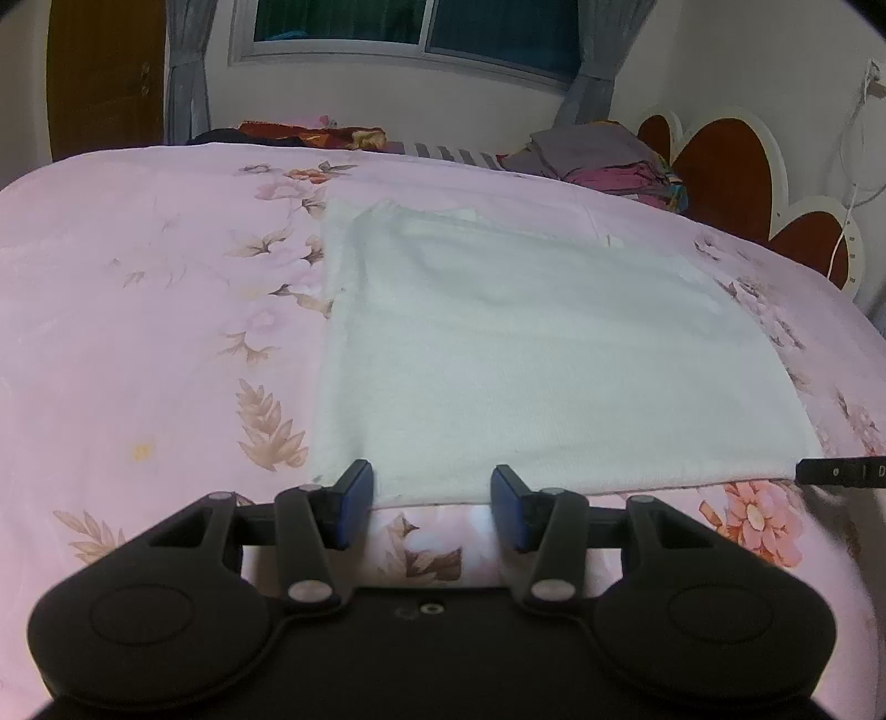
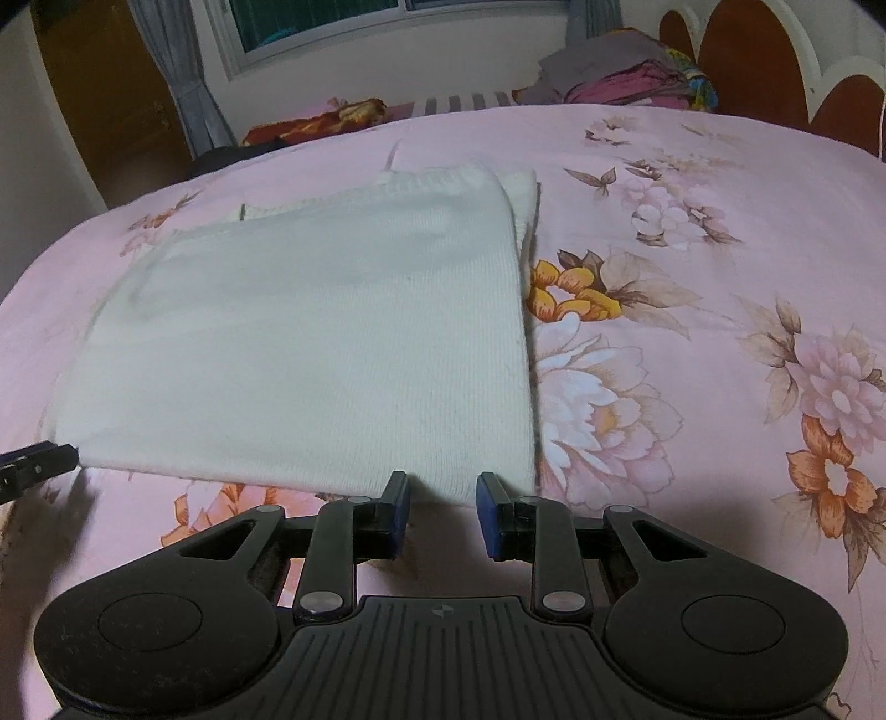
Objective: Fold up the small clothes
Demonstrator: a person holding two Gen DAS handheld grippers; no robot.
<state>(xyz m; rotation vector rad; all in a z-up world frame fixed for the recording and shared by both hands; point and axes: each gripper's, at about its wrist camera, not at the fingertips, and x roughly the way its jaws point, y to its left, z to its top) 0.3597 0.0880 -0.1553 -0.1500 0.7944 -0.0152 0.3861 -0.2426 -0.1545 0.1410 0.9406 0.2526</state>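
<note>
Two grippers sit at the near hem of the white garment (image 1: pixel 515 354), which lies flat on the pink floral bedspread (image 1: pixel 138 310). Left gripper (image 1: pixel 432 507) and right gripper (image 2: pixel 443 512) both stand partly open, holding nothing. Its far collar end is blurred.

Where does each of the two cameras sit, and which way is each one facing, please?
Left wrist: on the left gripper, facing down across the bed at the white garment's near-left hem; jaws open, right gripper's tip at the edge.
Right wrist: on the right gripper, facing the garment's near-right corner; jaws open, left gripper's tip at left.
Shared: garment, pink floral bedcover, window, headboard.
</note>
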